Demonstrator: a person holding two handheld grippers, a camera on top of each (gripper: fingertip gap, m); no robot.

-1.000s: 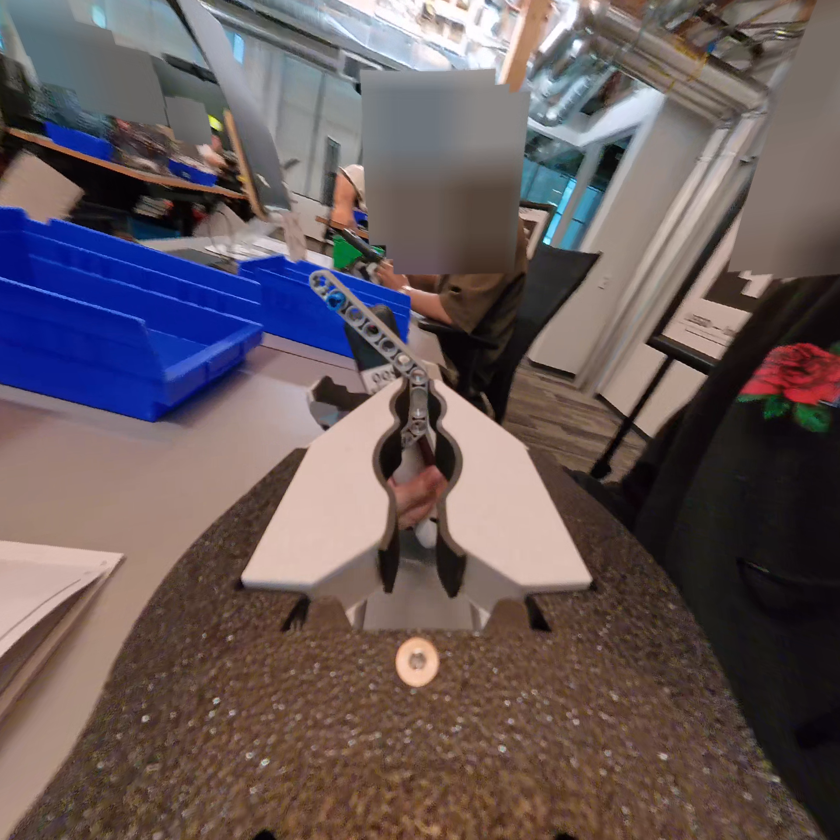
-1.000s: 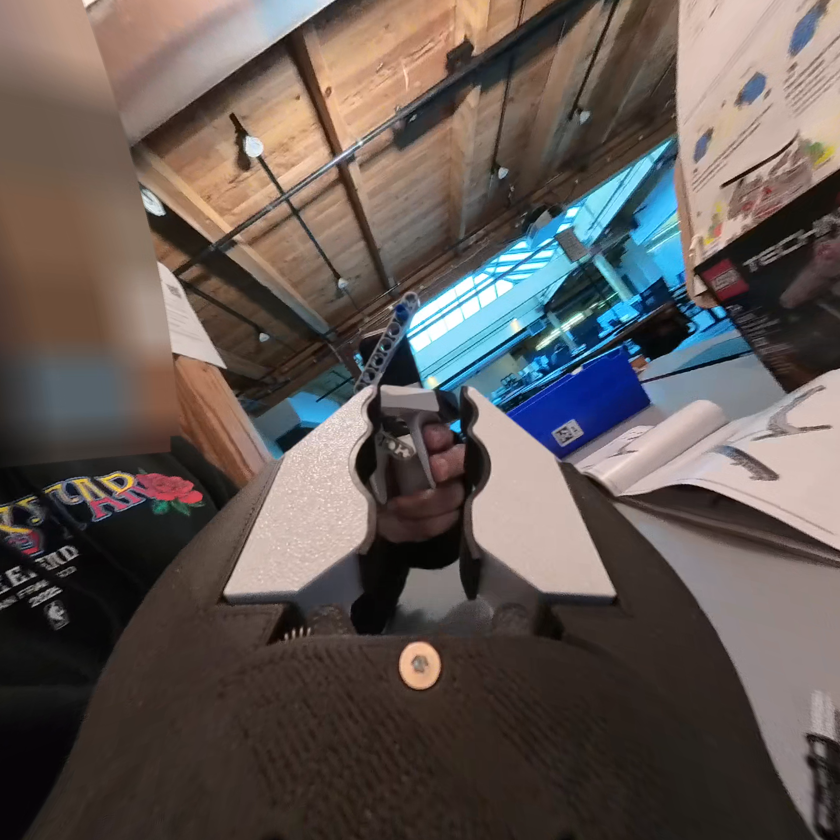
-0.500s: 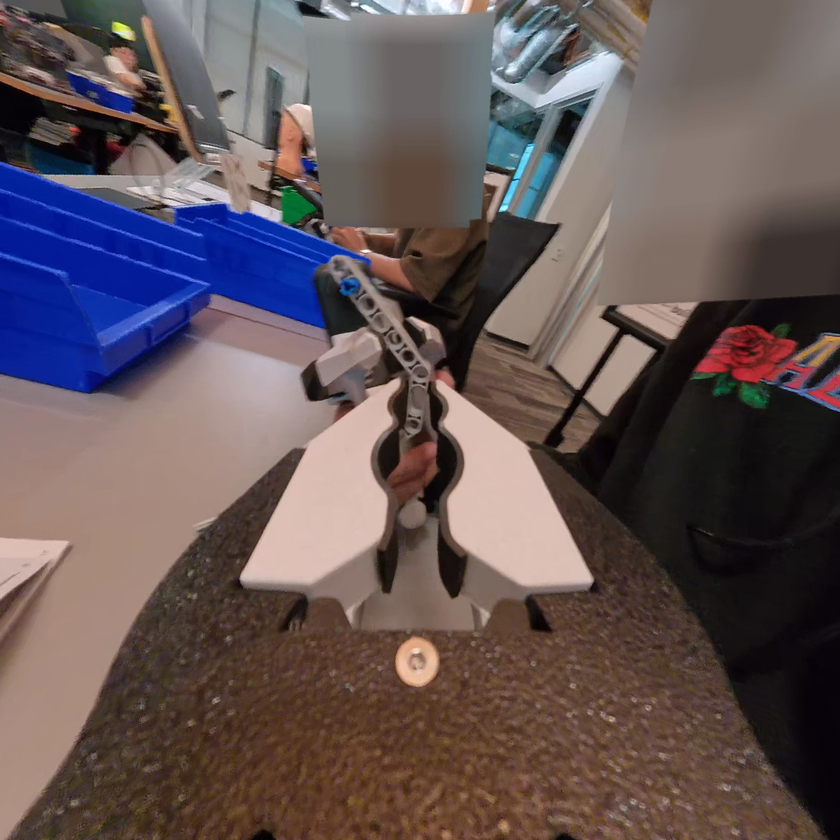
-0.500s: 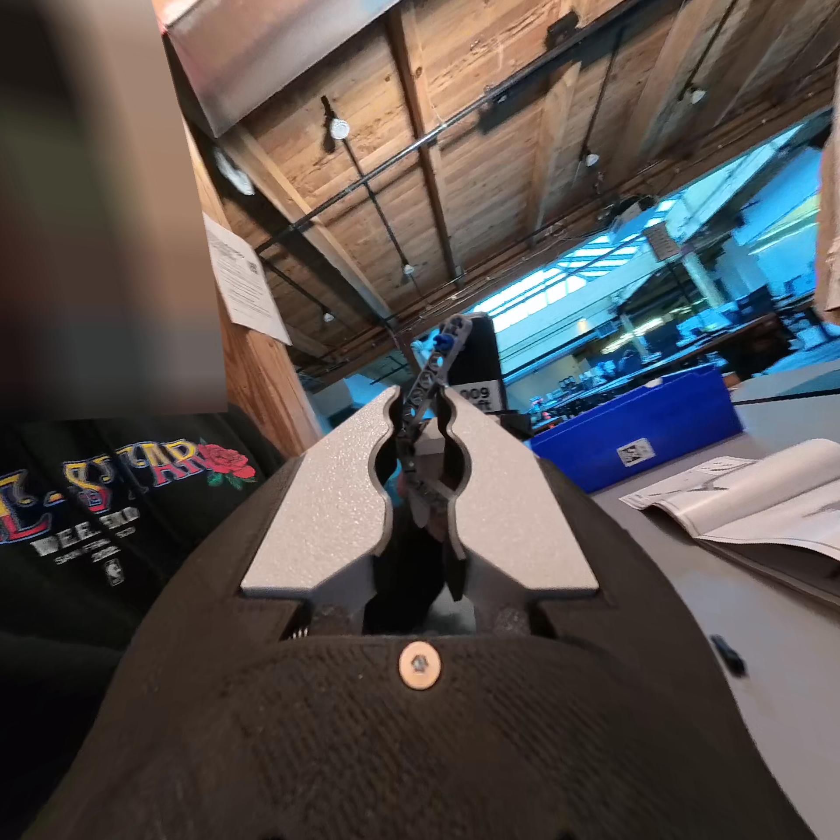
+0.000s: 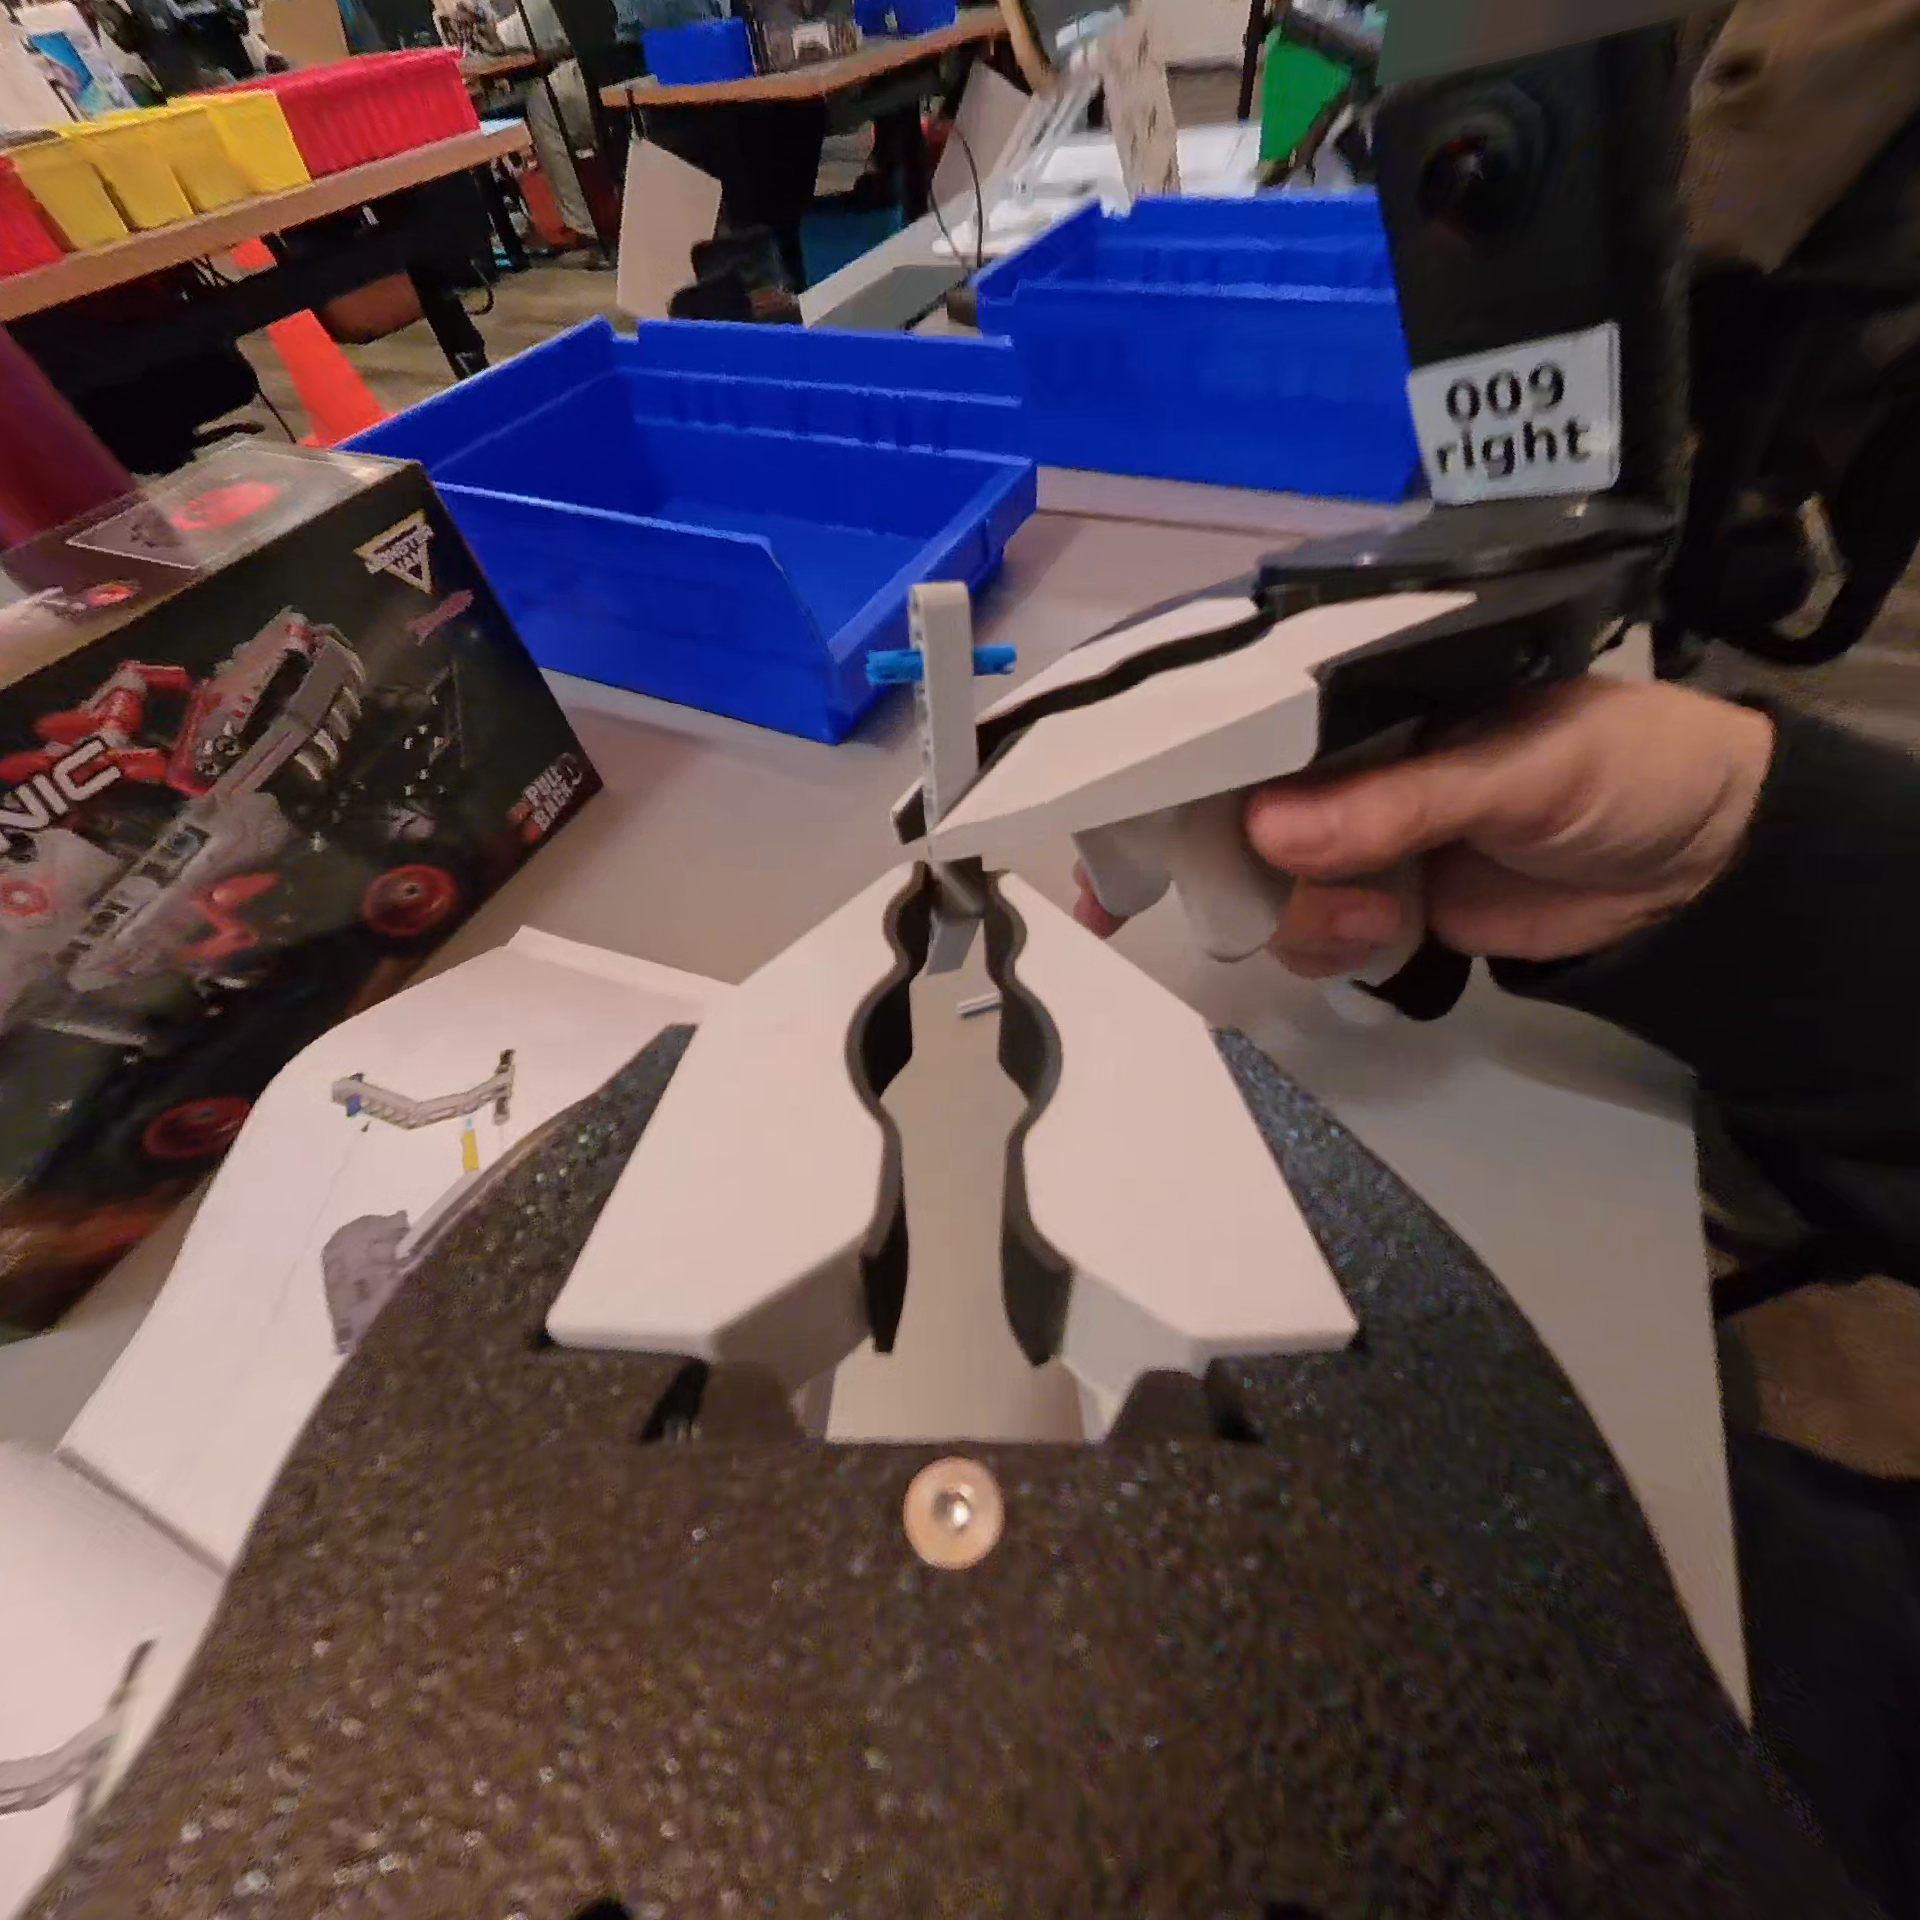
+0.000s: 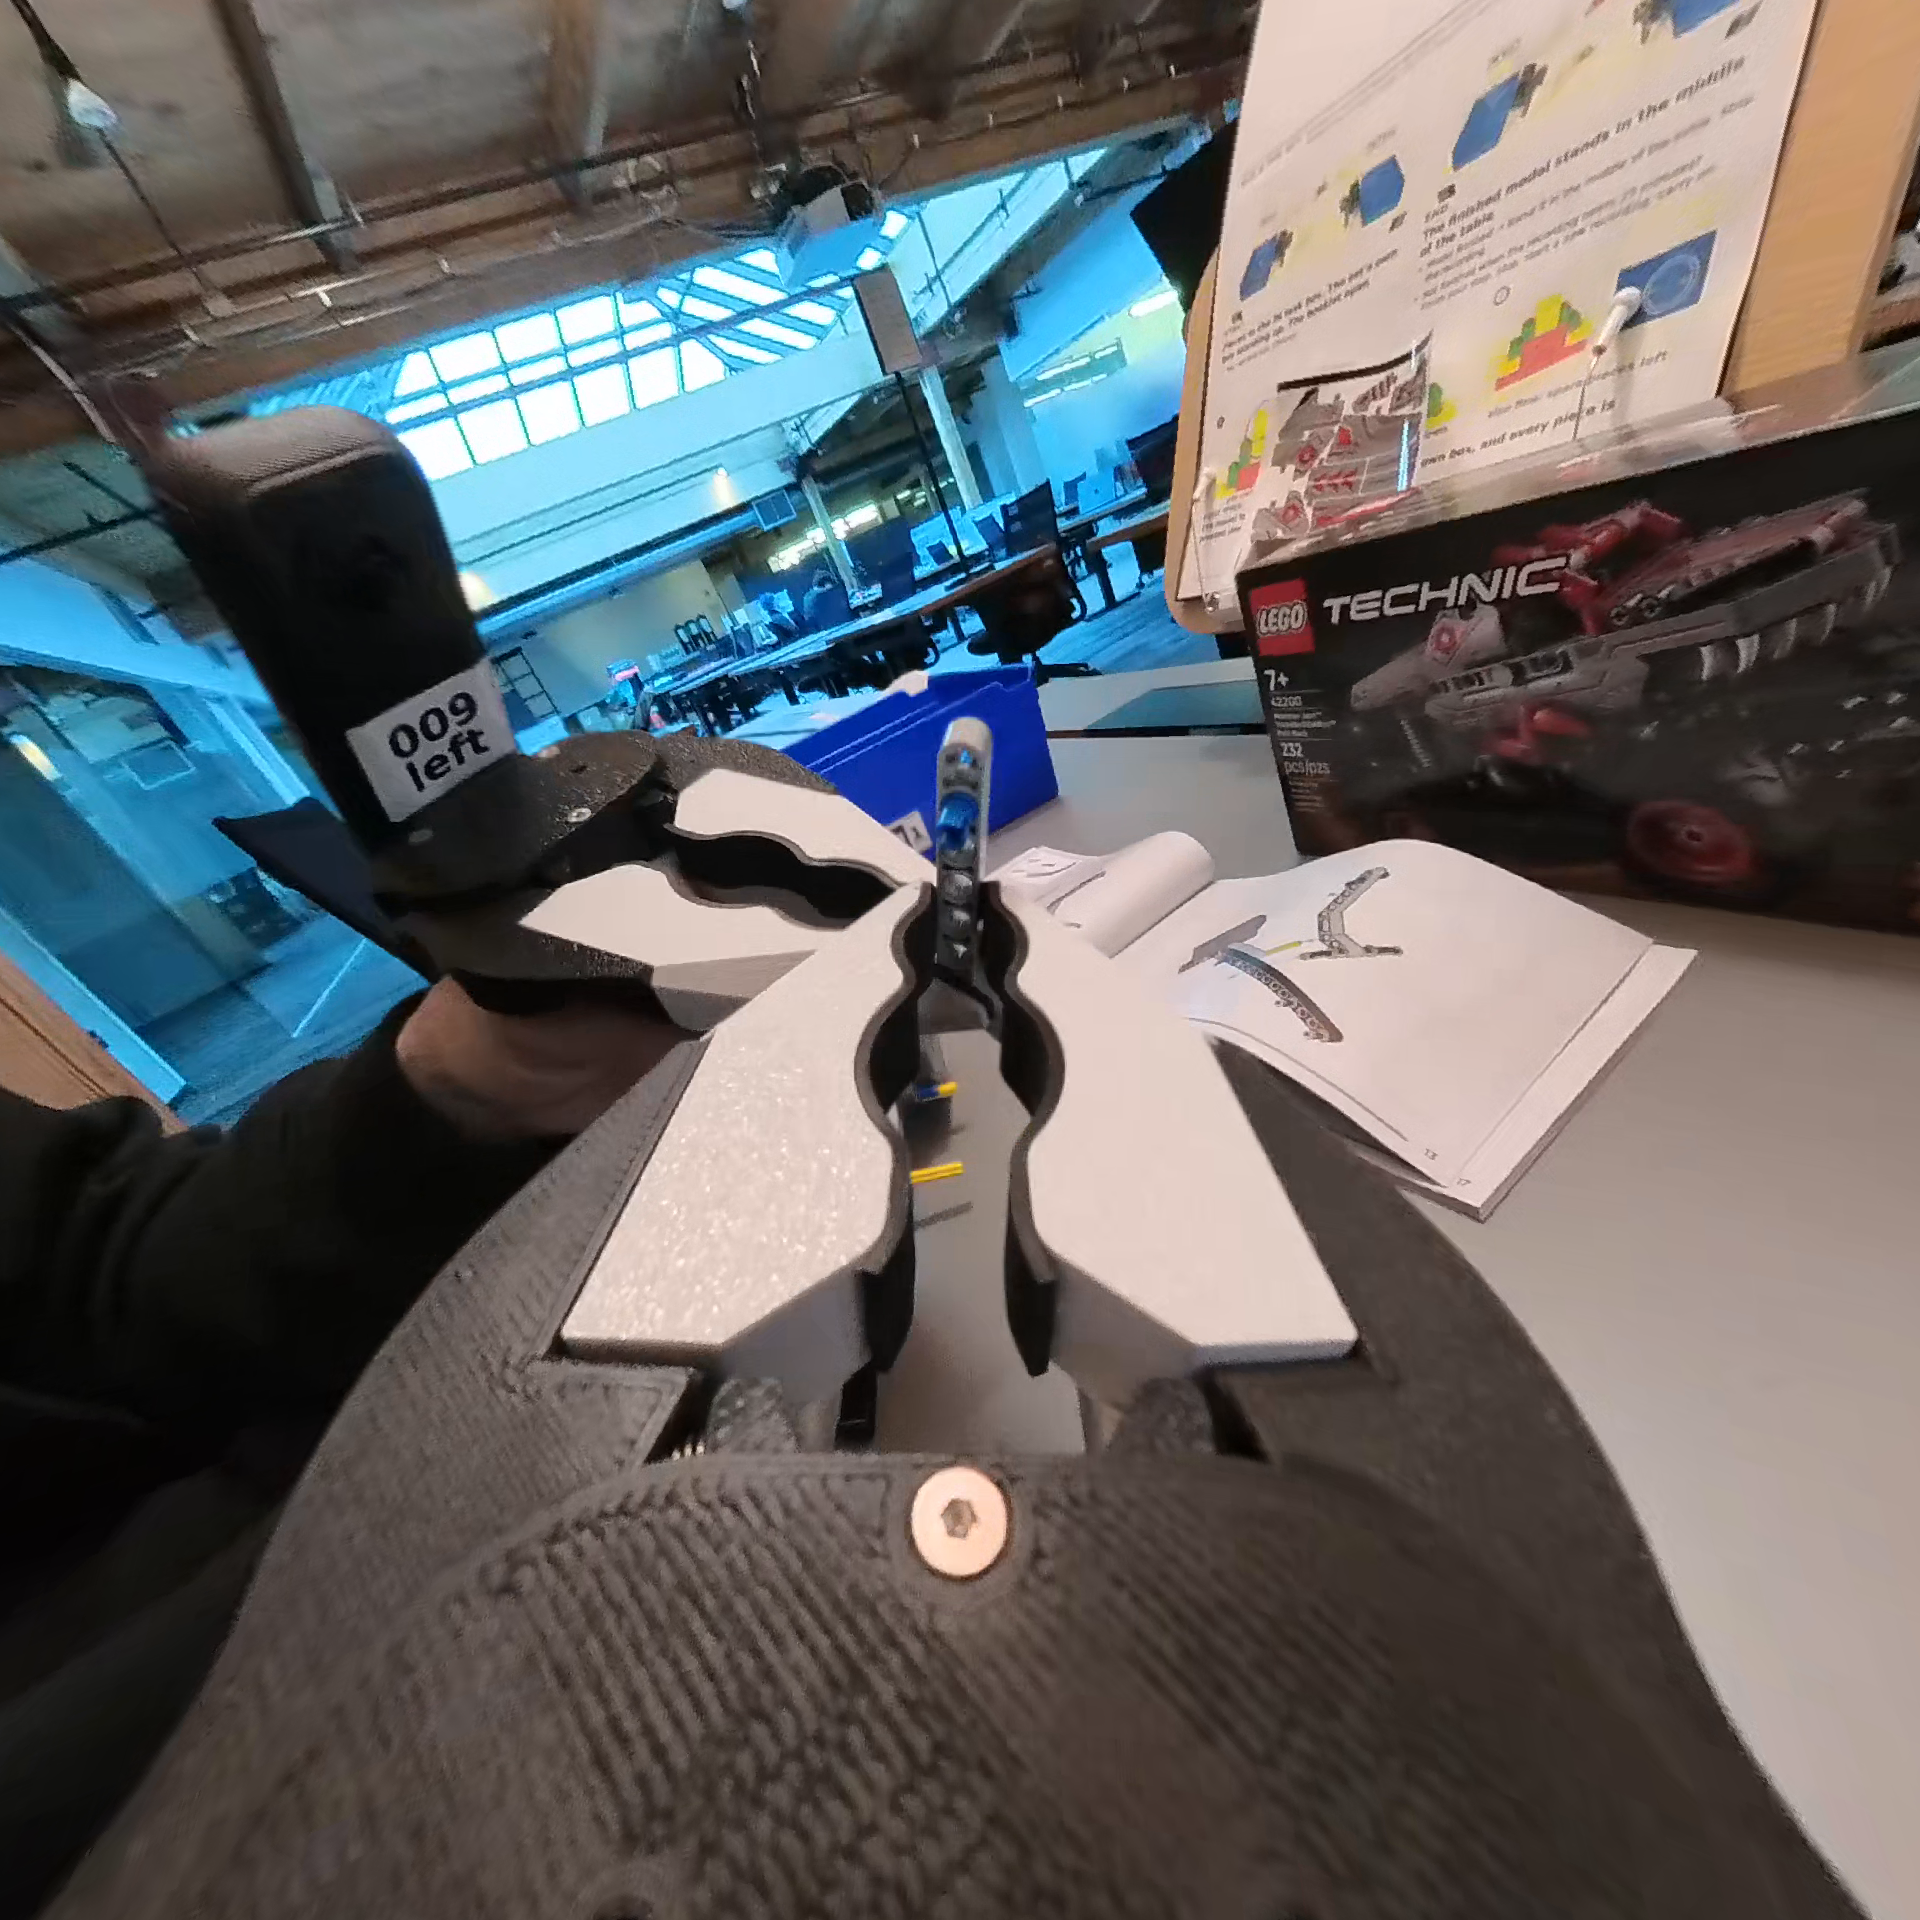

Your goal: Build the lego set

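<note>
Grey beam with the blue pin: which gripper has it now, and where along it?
Both grip the grey beam near its lower end: the right gripper just above the left gripper.

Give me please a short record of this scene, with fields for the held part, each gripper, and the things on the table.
held part: grey beam with blue pin, upright
left gripper: shut on beam's lower end
right gripper: shut on beam, higher up
table: set box, open booklet, blue bins
loose parts: small yellow piece on table
</note>
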